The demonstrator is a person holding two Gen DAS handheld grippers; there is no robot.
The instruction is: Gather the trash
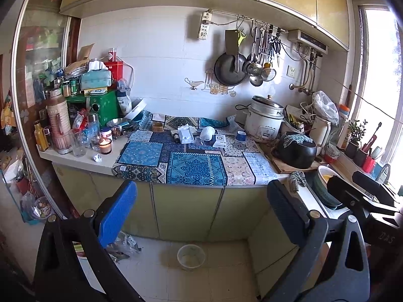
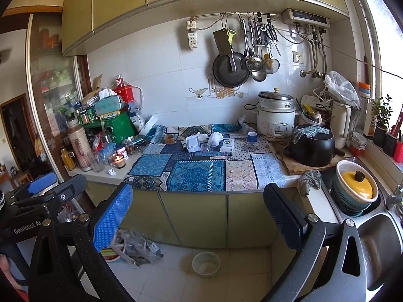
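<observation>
Beside the lit candle point(image 1: 105, 146) lies a paper wad point(image 1: 97, 158) (both grippers point(image 1: 201, 214) point(image 2: 199, 216) spread, empty); a careless reach risks tipping the flame.

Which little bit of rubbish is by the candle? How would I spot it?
Find the kitchen counter and go to its bare white left end, beside the blue patchwork cloth. A lit candle in a glass stands there; just in front lies a crumpled paper ball. It is the only small white scrunched thing among tall jars and bottles.
</observation>
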